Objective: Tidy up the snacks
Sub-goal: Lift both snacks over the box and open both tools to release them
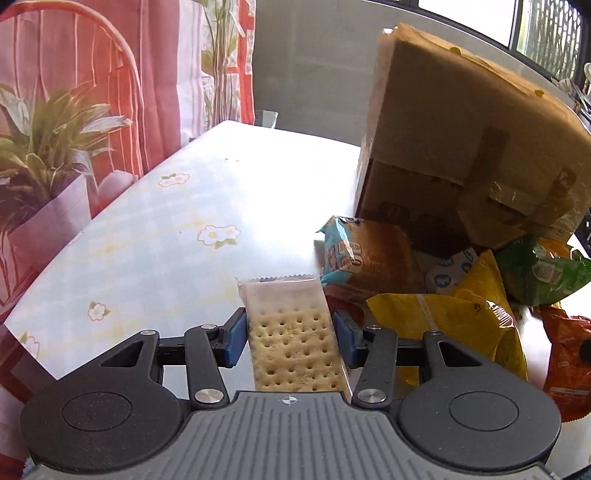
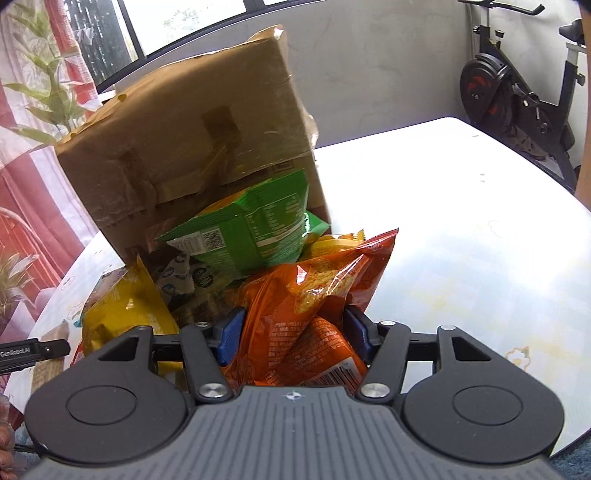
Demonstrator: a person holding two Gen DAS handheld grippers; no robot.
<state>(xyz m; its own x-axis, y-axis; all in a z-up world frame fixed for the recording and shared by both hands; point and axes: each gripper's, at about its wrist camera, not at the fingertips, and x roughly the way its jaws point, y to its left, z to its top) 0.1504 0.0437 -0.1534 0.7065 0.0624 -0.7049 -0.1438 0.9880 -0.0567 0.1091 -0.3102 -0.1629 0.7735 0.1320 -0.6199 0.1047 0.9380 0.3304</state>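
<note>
On the floral tablecloth by red curtains: left fingers clamping a cracker pack, right fingers an orange bag.

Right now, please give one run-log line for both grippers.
left gripper: shut on clear-wrapped cracker pack | right gripper: shut on orange snack bag | tipped brown cardboard box: behind pile

I'm working at a table under a pale checked cloth printed with small white flowers; daylight glares off it so strongly that much of it washes out to white. To my left hangs a red and pink curtain printed with leafy plants (a potted one among them). Behind runs a plain grey wall beneath dark-framed windows, bright outside. In the far right corner, just past the table, stands a black exercise bike.
</note>
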